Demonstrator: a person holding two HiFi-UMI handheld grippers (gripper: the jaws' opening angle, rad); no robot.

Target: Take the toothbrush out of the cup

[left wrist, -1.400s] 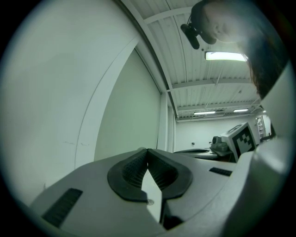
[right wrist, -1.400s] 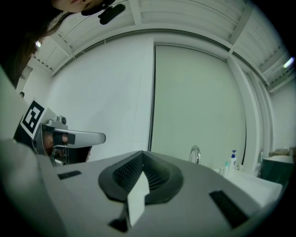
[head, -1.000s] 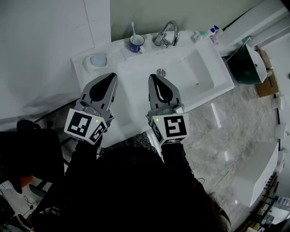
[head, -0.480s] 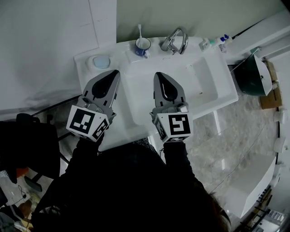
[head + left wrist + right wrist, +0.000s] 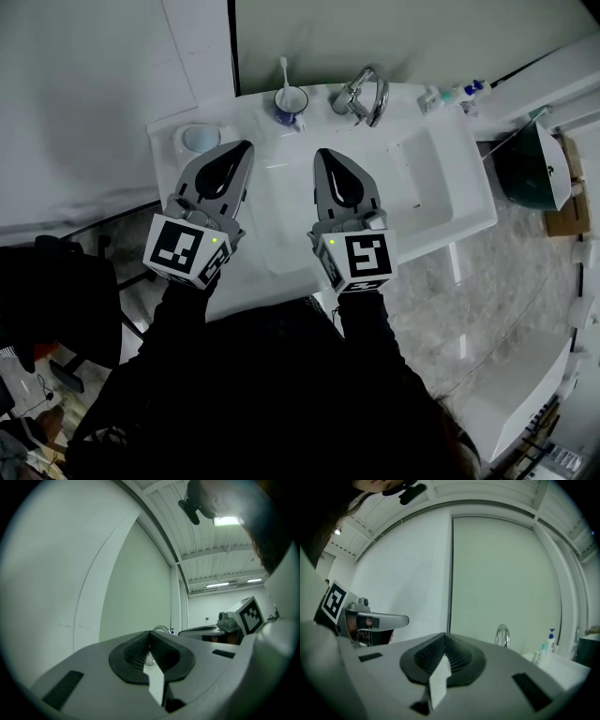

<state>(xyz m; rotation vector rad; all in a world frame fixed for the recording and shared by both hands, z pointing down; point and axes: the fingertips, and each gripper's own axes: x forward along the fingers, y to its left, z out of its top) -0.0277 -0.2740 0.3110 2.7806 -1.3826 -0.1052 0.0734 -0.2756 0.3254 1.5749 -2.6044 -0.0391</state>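
Note:
A blue cup [image 5: 290,103] stands at the back rim of the white sink [image 5: 441,202], left of the faucet [image 5: 364,94]. A white toothbrush [image 5: 284,70] sticks up out of it. My left gripper [image 5: 246,146] hovers over the sink's left part, short of the cup, jaws shut and empty. Beside it, my right gripper [image 5: 321,154] points at the back rim between cup and faucet, also shut with nothing in it. In the left gripper view the jaws [image 5: 150,633] meet at their tips. The right gripper view shows the same [image 5: 444,634], with the faucet [image 5: 502,635] beyond.
A pale round dish [image 5: 200,138] sits on the sink's left corner. Small bottles [image 5: 452,94] stand at the back right. A dark green bin [image 5: 531,164] is on the floor right of the sink. A wall rises directly behind the sink.
Both grippers have moved forward over the sink, side by side, closer to the cup and faucet. Their jaws stayed shut.

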